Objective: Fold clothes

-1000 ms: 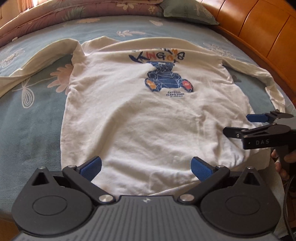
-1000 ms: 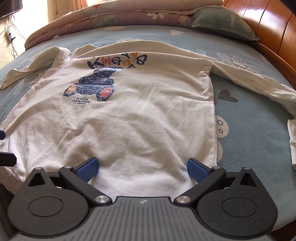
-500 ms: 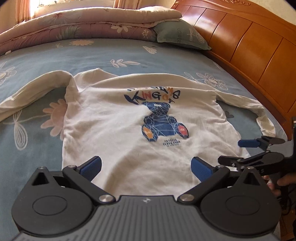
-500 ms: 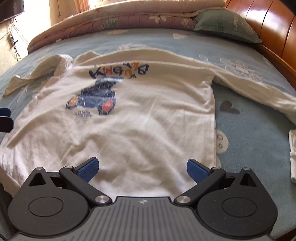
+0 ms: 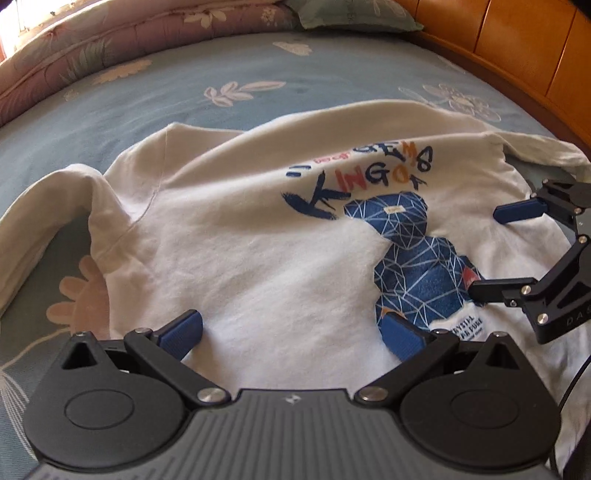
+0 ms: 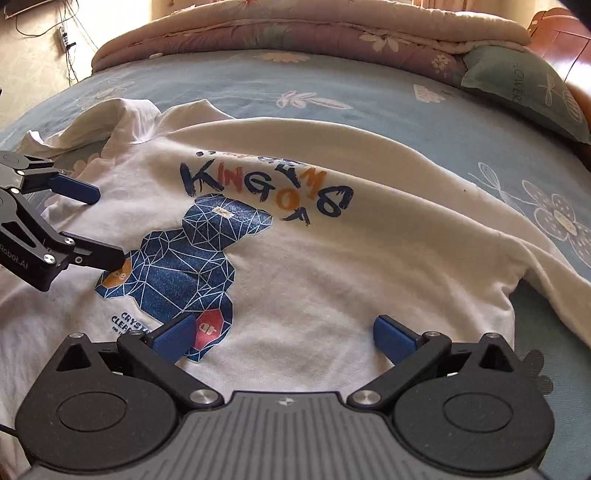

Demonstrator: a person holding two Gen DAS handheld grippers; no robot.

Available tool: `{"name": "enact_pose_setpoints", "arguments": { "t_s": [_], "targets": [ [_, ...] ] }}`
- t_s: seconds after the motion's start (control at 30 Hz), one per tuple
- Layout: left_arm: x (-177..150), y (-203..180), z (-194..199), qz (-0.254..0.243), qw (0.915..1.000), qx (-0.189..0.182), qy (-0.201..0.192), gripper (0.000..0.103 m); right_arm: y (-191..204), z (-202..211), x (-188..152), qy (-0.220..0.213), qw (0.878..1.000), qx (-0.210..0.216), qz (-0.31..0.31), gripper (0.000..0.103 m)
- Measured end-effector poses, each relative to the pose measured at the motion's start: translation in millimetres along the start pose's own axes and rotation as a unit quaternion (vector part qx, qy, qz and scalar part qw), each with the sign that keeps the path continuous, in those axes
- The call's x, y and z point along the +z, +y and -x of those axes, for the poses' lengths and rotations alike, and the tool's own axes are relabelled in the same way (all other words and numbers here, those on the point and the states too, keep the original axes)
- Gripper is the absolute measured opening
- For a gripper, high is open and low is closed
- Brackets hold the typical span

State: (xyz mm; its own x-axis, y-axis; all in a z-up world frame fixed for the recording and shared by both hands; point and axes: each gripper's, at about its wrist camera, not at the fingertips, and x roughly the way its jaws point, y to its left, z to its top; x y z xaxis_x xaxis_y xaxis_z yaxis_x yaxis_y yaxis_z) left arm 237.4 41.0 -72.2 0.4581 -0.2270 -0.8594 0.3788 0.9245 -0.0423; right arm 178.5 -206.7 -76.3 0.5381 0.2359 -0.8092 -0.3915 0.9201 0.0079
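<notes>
Left wrist view shows I've pushed both grippers forward from the hem, over the sweatshirt (image 5: pixel 258 251) print. Left gripper (image 5: pixel 291 332) and right gripper (image 6: pixel 284 334) gape wide, holding nothing, so no fold has begun.

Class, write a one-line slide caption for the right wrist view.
Open right gripper over a white sweatshirt spread on the bed, open left gripper alongside.

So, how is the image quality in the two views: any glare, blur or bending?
Left wrist view: window glare burns out the top-left corner and the bed edge curves from the fisheye; the sweatshirt print stays sharp. Right wrist view: even daylight, slightly overexposed at the top, the quilt bowed.
</notes>
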Motion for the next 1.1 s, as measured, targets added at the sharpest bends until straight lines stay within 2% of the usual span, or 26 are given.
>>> {"name": "enact_pose_setpoints", "arguments": {
  "t_s": [0.07,0.17,0.23,0.37,0.5,0.73,0.83,0.93,1.0,1.1],
  "targets": [
    [8.4,2.9,-0.8,0.013,0.9988,-0.003,0.046,0.102,-1.2,2.4,4.1,0.041,0.999,0.003,-0.006,0.103],
    [27.1,3.9,-4.0,0.042,0.9914,0.0,0.124,0.102,-9.1,9.3,4.3,0.124,0.992,0.016,-0.026,0.103],
    [38.3,3.1,-1.0,0.066,0.9862,-0.005,0.152,0.102,-17.1,15.5,2.6,0.163,0.985,0.029,-0.047,0.103],
    [61.3,-0.1,6.5,0.106,0.9743,-0.011,0.198,0.102,-36.5,25.0,2.1,0.208,0.971,0.035,-0.116,0.103],
    [89.7,-7.2,19.8,0.106,0.9774,-0.026,0.181,0.102,-50.4,37.9,13.9,0.201,0.965,0.048,-0.161,0.103],
    [113.4,-0.1,-0.4,0.105,0.9857,-0.052,0.122,0.102,-55.7,25.9,50.8,0.134,0.975,0.071,-0.164,0.103],
    [105.9,4.4,-19.0,0.107,0.9848,-0.085,0.107,0.102,-51.6,9.0,58.7,0.109,0.978,0.078,-0.162,0.103],
    [88.6,9.5,-35.7,0.115,0.9804,-0.108,0.118,0.102,-45.8,-4.8,51.4,0.099,0.978,0.077,-0.169,0.103],
    [75.9,13.1,-33.4,0.11,0.9812,-0.124,0.098,0.102,-41.5,-11.4,42.5,0.093,0.977,0.072,-0.175,0.103],
    [68.0,20.4,-27.9,0.099,0.9804,-0.15,0.081,0.102,-28.9,-7.1,30.7,0.07,0.986,0.059,-0.136,0.103]
  ]
}}
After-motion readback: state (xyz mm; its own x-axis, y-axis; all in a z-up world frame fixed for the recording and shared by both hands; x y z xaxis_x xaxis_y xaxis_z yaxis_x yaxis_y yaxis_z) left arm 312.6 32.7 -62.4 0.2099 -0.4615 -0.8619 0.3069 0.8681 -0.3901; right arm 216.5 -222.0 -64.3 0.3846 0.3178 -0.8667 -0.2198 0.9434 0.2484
